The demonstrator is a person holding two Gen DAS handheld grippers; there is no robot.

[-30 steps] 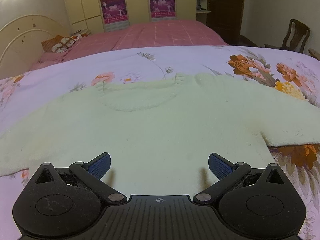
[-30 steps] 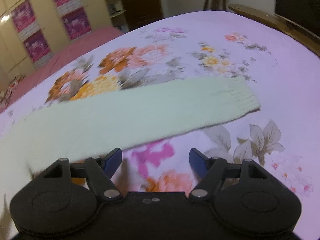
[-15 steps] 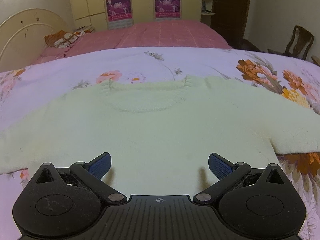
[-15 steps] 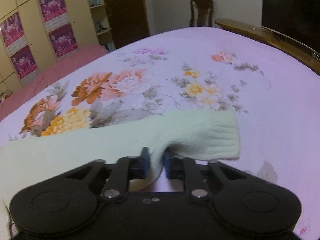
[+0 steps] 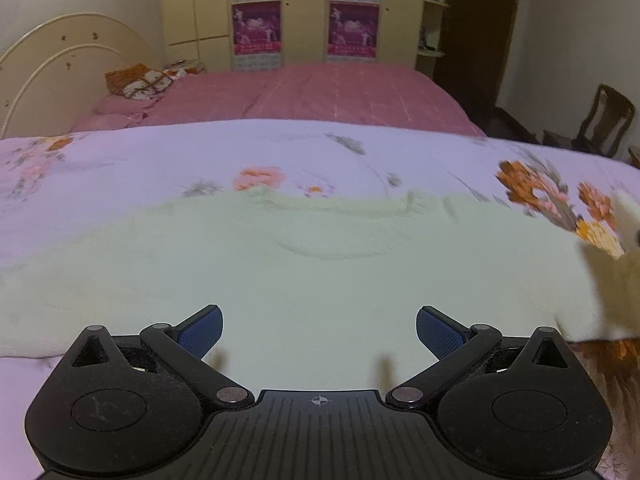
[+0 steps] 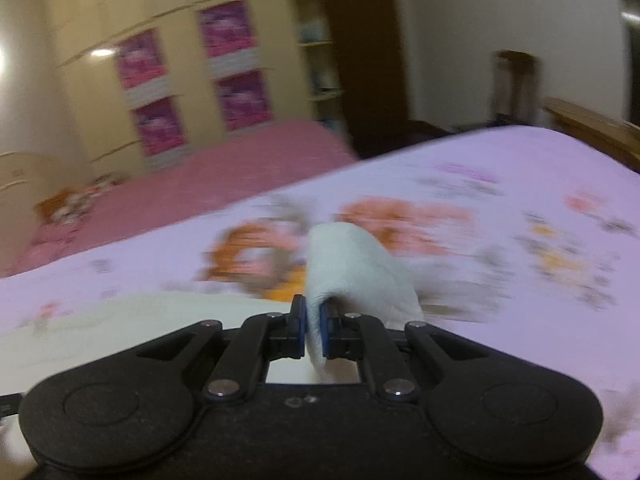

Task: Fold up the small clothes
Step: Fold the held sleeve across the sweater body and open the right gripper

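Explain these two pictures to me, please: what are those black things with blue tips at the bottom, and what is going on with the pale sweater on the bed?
There is no robot here. A person holds a hand tool in each hand, each with two fingers and a wide-angle camera looking forward along them. Each picture comes from one such camera.

In the left-hand camera's picture, the left gripper hangs open above a pale green sweater that lies spread flat on a bedspread with flowers. Its blue fingertips are wide apart and hold nothing.

In the right-hand camera's picture, the right gripper is shut on the sweater's sleeve, which rises from between the fingers and curls over in front. That picture is blurred. The lifted sleeve also shows at the right edge of the left picture.

Behind are a pink bed and a wardrobe with posters.
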